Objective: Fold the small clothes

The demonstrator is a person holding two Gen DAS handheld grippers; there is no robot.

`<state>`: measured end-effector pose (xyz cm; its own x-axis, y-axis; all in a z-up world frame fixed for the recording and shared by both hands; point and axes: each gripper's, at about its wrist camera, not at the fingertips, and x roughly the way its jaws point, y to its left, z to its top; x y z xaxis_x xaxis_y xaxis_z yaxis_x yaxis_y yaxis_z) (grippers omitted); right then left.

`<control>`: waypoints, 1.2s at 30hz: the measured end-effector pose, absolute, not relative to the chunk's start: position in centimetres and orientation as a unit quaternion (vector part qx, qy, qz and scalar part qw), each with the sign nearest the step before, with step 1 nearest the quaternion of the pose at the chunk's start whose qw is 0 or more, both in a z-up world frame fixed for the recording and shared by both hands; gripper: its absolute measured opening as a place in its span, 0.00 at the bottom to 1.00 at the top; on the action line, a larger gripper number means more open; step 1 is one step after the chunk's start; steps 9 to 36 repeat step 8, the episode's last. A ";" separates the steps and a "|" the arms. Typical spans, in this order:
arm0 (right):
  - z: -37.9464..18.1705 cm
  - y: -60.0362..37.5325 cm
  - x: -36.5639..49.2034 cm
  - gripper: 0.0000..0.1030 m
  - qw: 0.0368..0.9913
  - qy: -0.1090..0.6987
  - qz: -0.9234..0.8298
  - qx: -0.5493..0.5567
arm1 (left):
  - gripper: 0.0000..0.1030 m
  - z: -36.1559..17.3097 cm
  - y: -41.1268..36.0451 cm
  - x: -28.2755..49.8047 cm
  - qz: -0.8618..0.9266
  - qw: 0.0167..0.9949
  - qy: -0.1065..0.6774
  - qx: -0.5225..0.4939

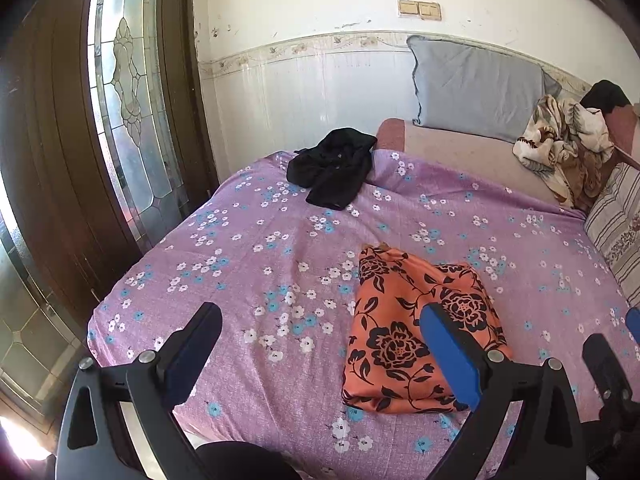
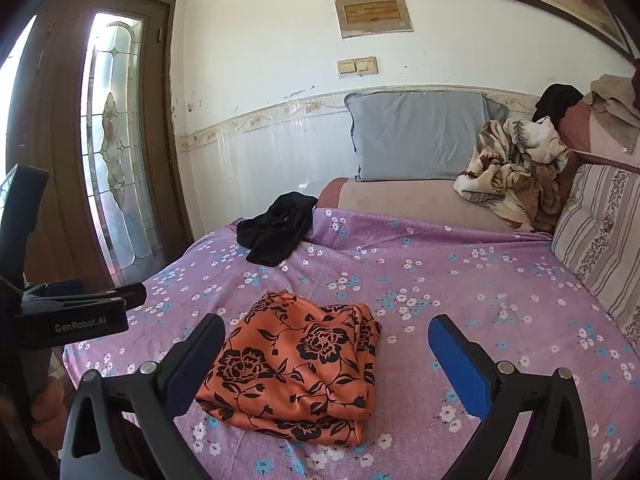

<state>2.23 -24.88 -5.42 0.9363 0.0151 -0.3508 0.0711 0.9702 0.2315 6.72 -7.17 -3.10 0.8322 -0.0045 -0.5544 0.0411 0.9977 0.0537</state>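
A folded orange cloth with black flowers (image 1: 416,336) (image 2: 300,372) lies flat on the purple flowered bedsheet (image 1: 260,264) (image 2: 460,288), near the front. A crumpled black garment (image 1: 336,172) (image 2: 276,232) sits farther back by the sheet's far edge. My left gripper (image 1: 320,316) hovers open just left of the orange cloth, its blue pad over the cloth's right part. My right gripper (image 2: 328,326) is open too, with the orange cloth lying between and below its fingers, untouched. Neither holds anything.
A grey pillow (image 2: 420,136) leans on the back wall. A crumpled beige blanket (image 2: 516,168) and a striped cushion (image 2: 600,236) line the right side. A wooden door with glass panels (image 1: 120,100) stands left, past the bed's edge. A hand (image 2: 44,408) holds the left tool.
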 end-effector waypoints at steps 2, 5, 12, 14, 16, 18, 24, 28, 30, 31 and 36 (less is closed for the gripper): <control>-5.8 -24.7 2.5 1.00 0.976 0.184 -0.012 0.119 | 0.96 -3.2 -7.0 6.9 -0.022 0.956 0.293 0.027; -6.3 -24.6 2.9 1.00 0.974 0.193 -0.010 0.120 | 0.96 -3.4 -6.6 7.0 -0.033 0.957 0.289 0.017; -6.6 -25.0 3.6 1.00 0.973 0.199 -0.016 0.120 | 0.96 -3.6 -6.8 7.4 -0.029 0.958 0.285 0.028; -6.6 -25.0 3.6 1.00 0.973 0.199 -0.016 0.120 | 0.96 -3.6 -6.8 7.4 -0.029 0.958 0.285 0.028; -6.6 -25.0 3.6 1.00 0.973 0.199 -0.016 0.120 | 0.96 -3.6 -6.8 7.4 -0.029 0.958 0.285 0.028; -6.6 -25.0 3.6 1.00 0.973 0.199 -0.016 0.120 | 0.96 -3.6 -6.8 7.4 -0.029 0.958 0.285 0.028; -6.6 -25.0 3.6 1.00 0.973 0.199 -0.016 0.120 | 0.96 -3.6 -6.8 7.4 -0.029 0.958 0.285 0.028; -6.6 -25.0 3.6 1.00 0.973 0.199 -0.016 0.120 | 0.96 -3.6 -6.8 7.4 -0.029 0.958 0.285 0.028; -6.6 -25.0 3.6 1.00 0.973 0.199 -0.016 0.120 | 0.96 -3.6 -6.8 7.4 -0.029 0.958 0.285 0.028; -6.6 -25.0 3.6 1.00 0.973 0.199 -0.016 0.120 | 0.96 -3.6 -6.8 7.4 -0.029 0.958 0.285 0.028; -6.6 -25.0 3.6 1.00 0.973 0.199 -0.016 0.120 | 0.96 -3.6 -6.8 7.4 -0.029 0.958 0.285 0.028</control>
